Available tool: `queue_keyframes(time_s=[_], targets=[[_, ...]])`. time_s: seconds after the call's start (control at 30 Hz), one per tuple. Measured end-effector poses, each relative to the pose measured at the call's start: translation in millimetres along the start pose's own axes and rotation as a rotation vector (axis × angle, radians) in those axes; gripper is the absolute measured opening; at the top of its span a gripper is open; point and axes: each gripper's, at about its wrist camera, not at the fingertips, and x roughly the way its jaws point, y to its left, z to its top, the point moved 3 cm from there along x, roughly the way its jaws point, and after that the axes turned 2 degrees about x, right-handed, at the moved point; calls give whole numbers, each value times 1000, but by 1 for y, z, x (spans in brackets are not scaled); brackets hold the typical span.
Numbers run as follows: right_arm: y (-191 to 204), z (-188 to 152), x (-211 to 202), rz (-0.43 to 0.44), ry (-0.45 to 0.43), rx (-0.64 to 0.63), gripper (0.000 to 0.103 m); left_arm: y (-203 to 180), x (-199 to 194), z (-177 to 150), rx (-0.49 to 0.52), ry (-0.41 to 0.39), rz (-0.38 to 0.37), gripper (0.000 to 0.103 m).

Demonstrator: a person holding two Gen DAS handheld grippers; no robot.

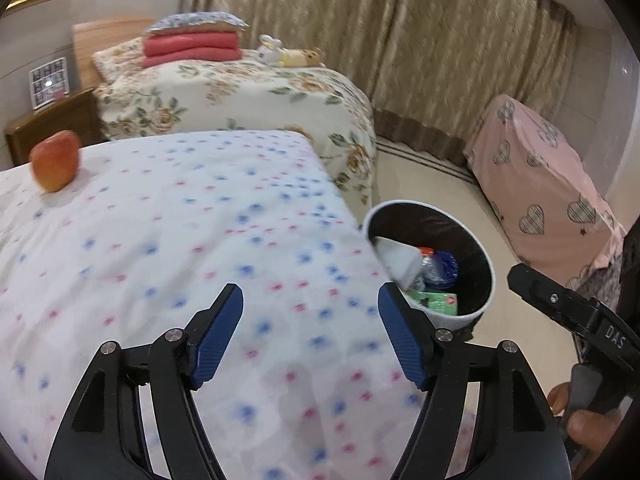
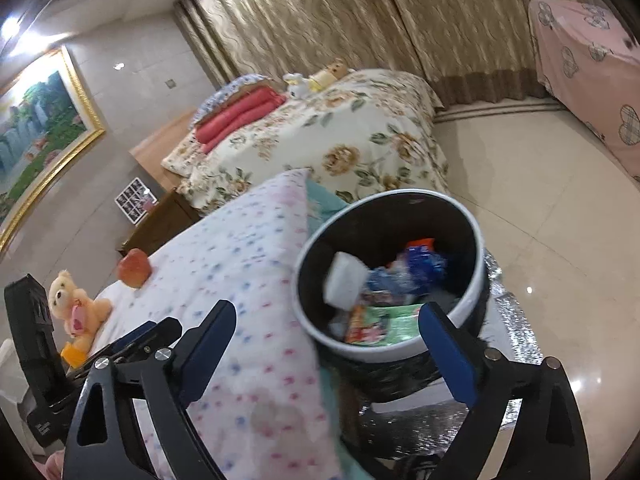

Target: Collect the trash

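Both claws stand open with nothing between the pads. The left claw (image 1: 310, 332) hangs over the white quilted cover with blue and pink dots (image 1: 180, 248), which lies on a bed or table; which of the two cannot be told. The right claw (image 2: 326, 344) straddles the cover's corner and the near rim of the round white bin with black liner (image 2: 476, 236).

The bin stands on the floor just beside the cover's edge. It already holds the trash: a white block-shaped piece (image 2: 344, 280), blue crumpled wrappers (image 2: 420, 268), a green packet (image 2: 400, 318) and a red-and-orange packet (image 2: 362, 326). The white piece looks blurred, so it may be in mid-fall; this cannot be confirmed.

No loose trash is visible on the cover. What lies there is a red-orange apple (image 1: 56, 160) near its far corner and a tan teddy bear with pink heart (image 2: 76, 308) near the left edge. In my judgement neither counts as trash.

Assessment: the drop into the bin appears complete. To finish well, lift both claws clear, keep the right claw's outer finger off the rim so the bin is not tipped, and scan the cover and the pale tiled floor (image 2: 540, 208) for any remaining litter. The views are motion-blurred; small scraps could be missed.
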Motion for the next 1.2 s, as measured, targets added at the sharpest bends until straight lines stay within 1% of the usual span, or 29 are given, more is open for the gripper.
queue_keyframes(time_s=[0.2,0.27,0.4,0.5,0.53,0.63,0.7,0.77,0.97,1.2], targets=[[24,-12,-1,8,-48,-46,99,33,-25,-10,-57,-64,48,76],[29,-14,0,11,-57,-60,100,41,-32,-14,-69,-89,64,77],[44,-19,-1,35,-91,-115,100,48,-44,-22,-67,-142,97,82],[55,-20,-6,21,-135,-184,101,50,-53,-26,-52,-176,121,86],[59,-20,-8,17,-153,-207,101,51,-55,-27,-50,-186,128,89],[67,-18,-16,-7,-212,-256,102,56,-65,-29,-53,-233,179,103],[72,-20,-20,-33,-257,-300,103,60,-72,-31,-63,-278,200,103],[77,-24,-19,-47,-274,-333,103,61,-75,-33,-62,-303,223,103],[81,-36,-9,-50,-269,-370,103,62,-78,-41,-26,-328,267,103],[81,-40,-7,-37,-253,-360,103,66,-80,-44,-19,-339,298,103]])
